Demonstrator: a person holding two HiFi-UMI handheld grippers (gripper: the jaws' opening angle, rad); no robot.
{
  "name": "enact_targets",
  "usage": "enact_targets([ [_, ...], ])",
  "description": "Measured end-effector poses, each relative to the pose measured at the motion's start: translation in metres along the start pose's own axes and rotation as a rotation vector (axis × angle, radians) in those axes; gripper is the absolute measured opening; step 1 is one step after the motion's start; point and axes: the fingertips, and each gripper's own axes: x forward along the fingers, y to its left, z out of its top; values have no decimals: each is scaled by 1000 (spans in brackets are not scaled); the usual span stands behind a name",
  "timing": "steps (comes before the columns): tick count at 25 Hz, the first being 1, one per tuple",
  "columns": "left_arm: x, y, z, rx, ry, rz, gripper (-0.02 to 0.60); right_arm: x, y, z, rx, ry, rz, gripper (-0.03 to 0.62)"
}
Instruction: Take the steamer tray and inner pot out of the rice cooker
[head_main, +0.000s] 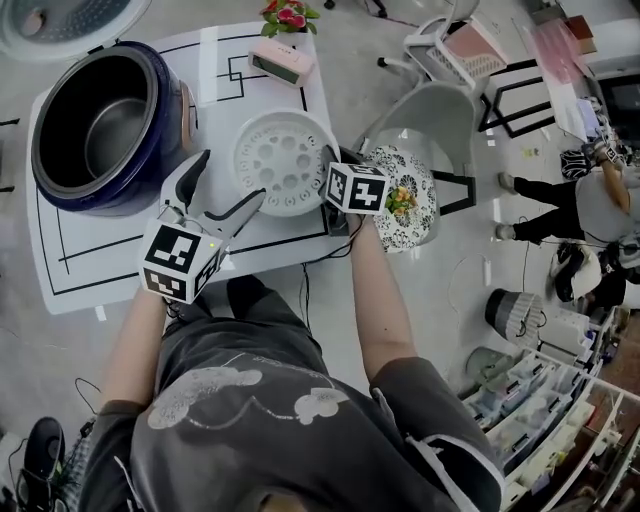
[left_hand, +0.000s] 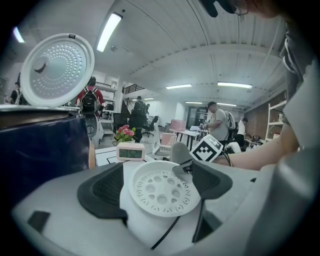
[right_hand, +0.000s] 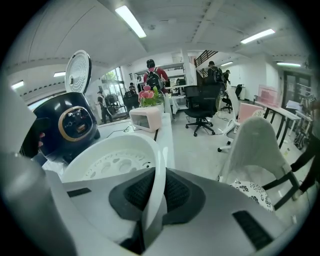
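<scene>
The white perforated steamer tray (head_main: 283, 160) is out of the cooker, low over the white table (head_main: 70, 265) to the right of the cooker; I cannot tell if it touches the table. My right gripper (head_main: 331, 178) is shut on the tray's right rim, and in the right gripper view the rim (right_hand: 159, 165) stands pinched between the black pads. My left gripper (head_main: 233, 177) is open beside the tray's near-left edge with nothing in it. The tray (left_hand: 162, 194) shows beyond its spread jaws. The dark blue rice cooker (head_main: 150, 150) stands open at the left with the metal inner pot (head_main: 105, 125) inside.
The cooker's raised lid (head_main: 60, 20) is at the far left. A pink clock (head_main: 282, 58) and flowers (head_main: 288, 14) stand at the table's back edge. A grey chair with a patterned cushion (head_main: 412, 200) is right of the table. A black cable (head_main: 305, 262) runs under my right gripper.
</scene>
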Motion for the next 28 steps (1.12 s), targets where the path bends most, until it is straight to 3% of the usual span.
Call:
enact_targets([
  [3, -3, 0, 2, 0, -2, 4, 425, -1, 2, 0, -16, 7, 0, 66],
  [10, -6, 1, 13, 5, -30, 0, 425, -10, 9, 7, -42, -26, 41, 232],
  [17, -16, -6, 43, 18, -100, -25, 425, -57, 26, 56, -92, -185, 29, 268],
  [23, -46, -1, 88, 72, -185, 14, 425, -96, 74, 127, -152, -365, 135, 293],
  [28, -102, 22, 114, 111, -251, 118, 425, -125, 133, 165, -220, -462, 251, 321],
])
